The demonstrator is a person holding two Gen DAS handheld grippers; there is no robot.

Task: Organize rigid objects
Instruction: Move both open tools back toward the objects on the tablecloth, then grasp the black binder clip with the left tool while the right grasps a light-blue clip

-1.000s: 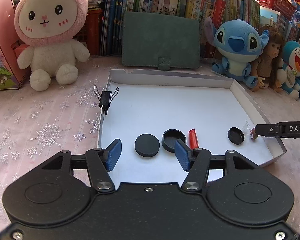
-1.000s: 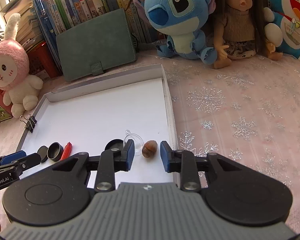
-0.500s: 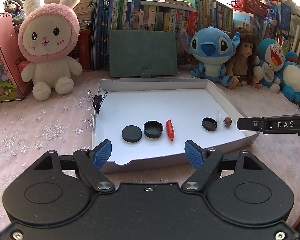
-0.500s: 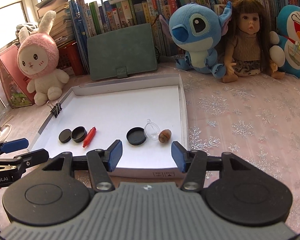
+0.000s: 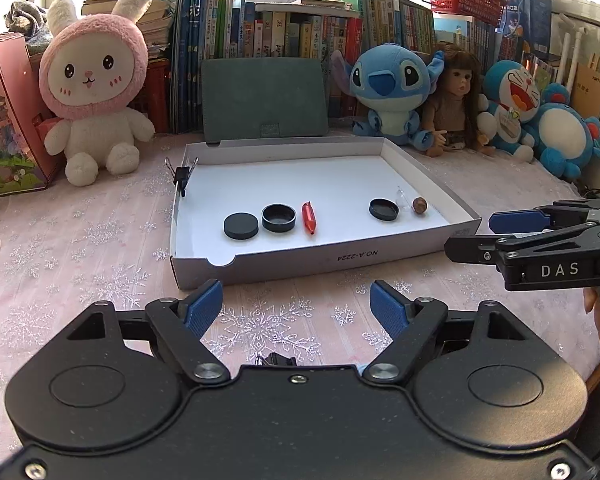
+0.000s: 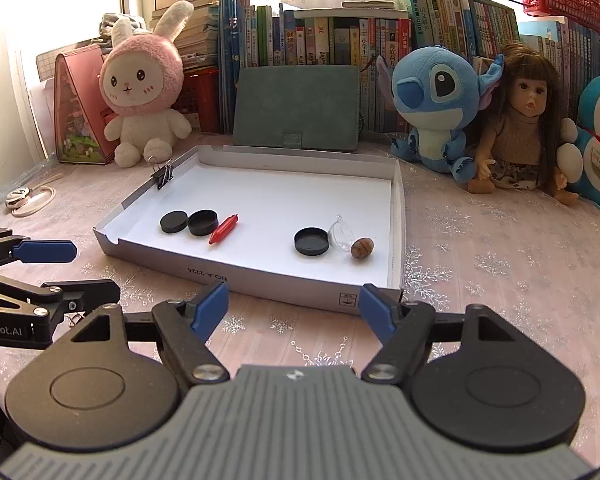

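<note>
Inside the white tray lie a flat black cap, an open black cap and a red tube toward its left, with another black cap, a clear shell and a brown nut toward its right. Sorting looks finished: left gripper and right gripper hover before the tray, spread wide, empty.

Left gripper and right gripper — both spread wide, holding nothing, side by side.

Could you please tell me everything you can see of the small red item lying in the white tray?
The red item is a small, smooth, plastic-looking capsule shape, thick in the middle and pinched to narrow tips. It lies flat on the floor of the white tray, beside the open black cap, apparently just apart. Neither gripper is near it.
</note>
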